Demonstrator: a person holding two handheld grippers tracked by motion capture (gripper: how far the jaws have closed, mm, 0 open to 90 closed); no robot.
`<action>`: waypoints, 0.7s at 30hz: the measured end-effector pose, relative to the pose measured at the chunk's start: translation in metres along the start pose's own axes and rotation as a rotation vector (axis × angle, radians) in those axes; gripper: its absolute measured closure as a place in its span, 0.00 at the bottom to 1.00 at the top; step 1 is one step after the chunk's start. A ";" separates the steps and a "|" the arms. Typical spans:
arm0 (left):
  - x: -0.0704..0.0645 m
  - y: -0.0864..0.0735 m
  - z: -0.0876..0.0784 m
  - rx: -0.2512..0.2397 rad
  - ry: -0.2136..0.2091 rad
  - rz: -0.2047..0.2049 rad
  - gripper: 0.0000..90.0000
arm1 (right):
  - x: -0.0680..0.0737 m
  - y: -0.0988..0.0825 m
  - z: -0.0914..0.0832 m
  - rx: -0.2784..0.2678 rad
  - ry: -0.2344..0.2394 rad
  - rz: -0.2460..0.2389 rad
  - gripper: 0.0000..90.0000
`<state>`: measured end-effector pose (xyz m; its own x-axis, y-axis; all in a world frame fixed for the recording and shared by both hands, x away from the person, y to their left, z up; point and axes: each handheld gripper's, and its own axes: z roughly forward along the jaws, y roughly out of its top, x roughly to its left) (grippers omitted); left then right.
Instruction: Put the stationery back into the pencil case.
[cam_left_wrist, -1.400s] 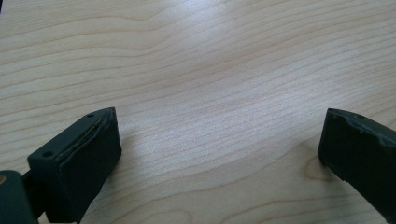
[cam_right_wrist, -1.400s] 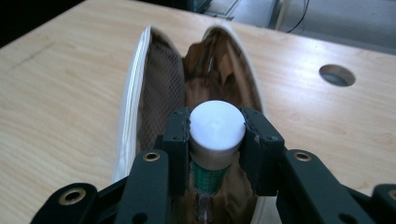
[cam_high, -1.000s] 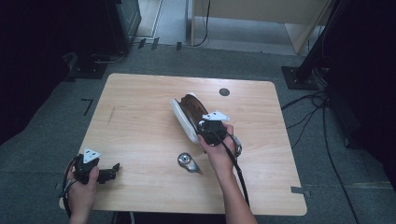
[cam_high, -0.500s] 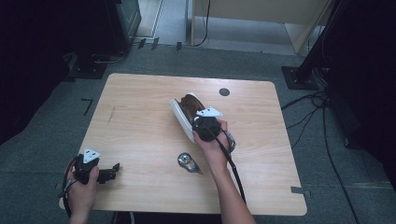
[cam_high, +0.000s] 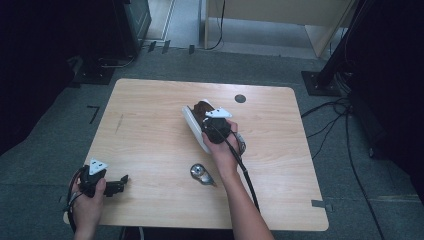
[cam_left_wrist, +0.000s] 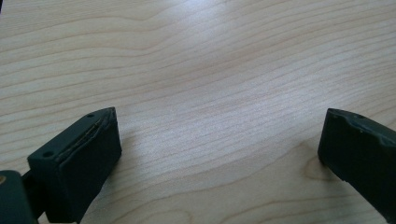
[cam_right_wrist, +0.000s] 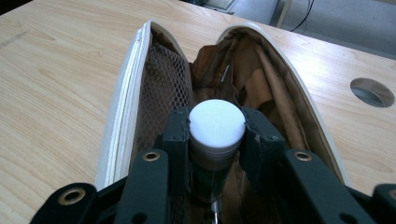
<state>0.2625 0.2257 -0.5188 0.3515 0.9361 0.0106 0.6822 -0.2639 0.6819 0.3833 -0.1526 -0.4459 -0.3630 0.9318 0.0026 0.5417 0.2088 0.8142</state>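
Observation:
A white pouch (cam_high: 191, 119) lies open near the table's middle, its brown lining and mesh pocket (cam_right_wrist: 163, 88) showing. My right gripper (cam_high: 214, 126) hovers over the pouch's open mouth, shut on a small bottle with a white round cap (cam_right_wrist: 217, 122); the bottle's dark body sits between the jaws, just above the lining. At the table's front left corner my left gripper (cam_high: 118, 185) stands open; in the left gripper view its jaws (cam_left_wrist: 219, 154) are wide apart over bare wood with nothing between them.
A small shiny metal object (cam_high: 201, 173) lies on the wooden table (cam_high: 150, 140) in front of the pouch, left of my right forearm. A round cable hole (cam_high: 240, 98) is at the back right. Dark stands and cables surround the table.
My right gripper has moved left and slightly away with the bottle, further over the open pouch. The left gripper has stayed put.

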 end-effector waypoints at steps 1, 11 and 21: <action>0.000 0.000 0.000 0.000 0.001 0.000 0.00 | 0.000 0.001 0.002 0.001 0.001 0.003 0.73; 0.000 0.000 0.000 -0.001 0.000 0.000 0.00 | -0.002 0.012 0.013 0.020 0.000 -0.001 0.73; 0.000 0.000 0.000 -0.001 0.001 -0.001 0.00 | -0.013 0.003 -0.017 -0.016 0.034 0.016 0.73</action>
<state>0.2625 0.2255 -0.5188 0.3502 0.9366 0.0101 0.6819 -0.2623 0.6828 0.3764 -0.1695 -0.4336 -0.3799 0.9244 0.0356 0.5357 0.1885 0.8231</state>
